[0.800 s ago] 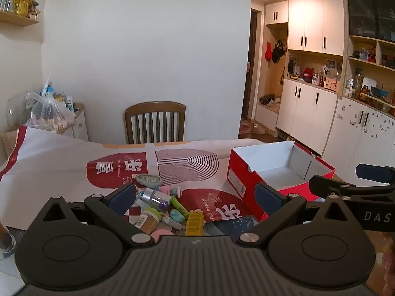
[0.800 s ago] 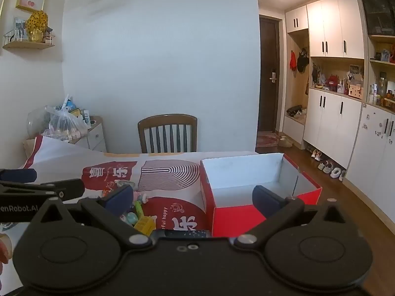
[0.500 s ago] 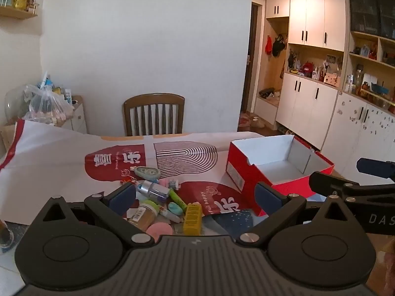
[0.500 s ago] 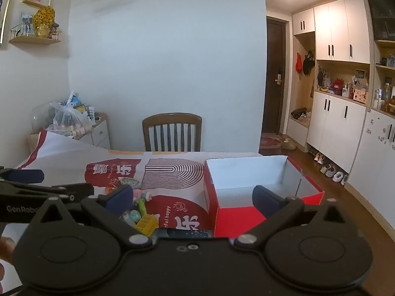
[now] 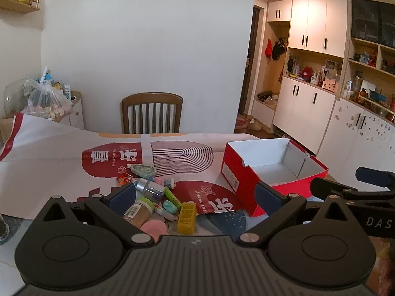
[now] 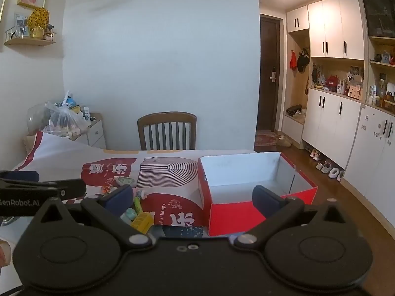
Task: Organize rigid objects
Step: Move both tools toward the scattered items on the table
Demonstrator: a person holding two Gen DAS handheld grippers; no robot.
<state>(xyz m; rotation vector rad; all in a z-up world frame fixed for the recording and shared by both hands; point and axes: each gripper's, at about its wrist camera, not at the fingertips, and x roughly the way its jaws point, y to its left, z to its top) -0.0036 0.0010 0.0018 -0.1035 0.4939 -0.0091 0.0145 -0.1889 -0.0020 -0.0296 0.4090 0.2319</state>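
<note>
A pile of small rigid items lies on the printed cloth: a yellow block [image 5: 187, 218], a spice jar [image 5: 138, 212], a silver tube [image 5: 149, 189], a correction tape [image 5: 144, 170], a green marker [image 5: 172, 196] and a pink disc [image 5: 154, 228]. An open red shoebox [image 5: 249, 183] with a white, empty inside stands to their right. My left gripper [image 5: 195, 196] is open and empty, above the near side of the pile. My right gripper [image 6: 192, 198] is open and empty, in front of the shoebox [image 6: 237, 215]. The yellow block [image 6: 142, 221] also shows in the right wrist view.
A wooden chair [image 5: 151, 112] stands at the table's far side. A side cabinet with a plastic bag [image 5: 47, 98] is at the far left. White cupboards [image 5: 308, 113] line the right wall. A glass [image 5: 3, 229] stands at the near left table edge.
Both grippers have risen and drawn back a little, so the pile and the shoebox sit lower and smaller in view. Both stay open and empty.
</note>
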